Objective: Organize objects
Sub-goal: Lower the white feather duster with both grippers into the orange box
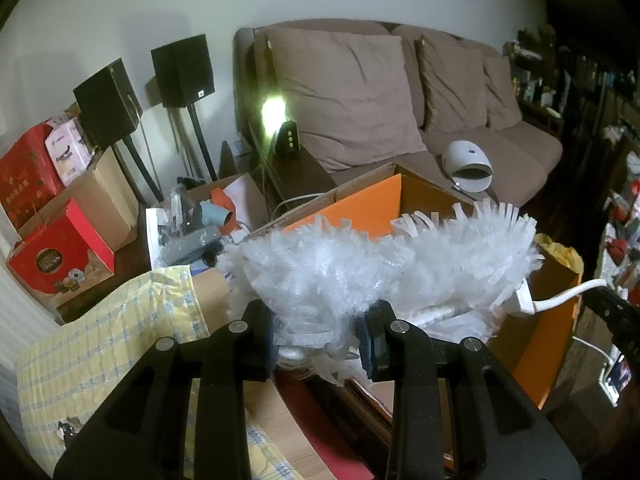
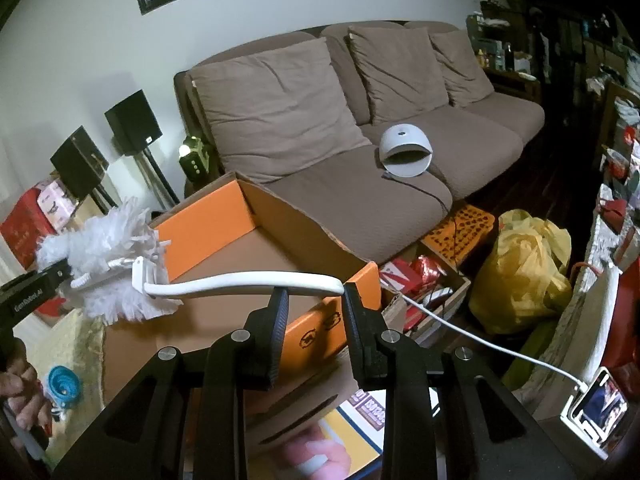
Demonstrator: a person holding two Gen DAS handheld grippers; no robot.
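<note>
Sofa (image 2: 360,128) fills the back, brown, three cushions, white domed gadget (image 2: 405,152) on its seat. Box (image 2: 336,320), orange cardboard, flaps open, stands in front of the sofa. Yellow bag (image 2: 524,272) on the floor to its right, just beside smaller boxes. Two black speakers (image 1: 140,84) on stands at left, red boxes below them. Checked cloth (image 1: 104,344) lies low left in the left view.

Duster (image 2: 108,256), white and fluffy with a curved white handle (image 2: 248,280), hangs over the box's open top. Left gripper (image 1: 318,344) pinches the fluffy head, strands bunched between the pads. Right gripper (image 2: 316,308) is at the handle's tip, jaws narrow; looks clamped on it, though contact is hard to confirm. Phone (image 2: 596,412) on a white cable at far right.
</note>
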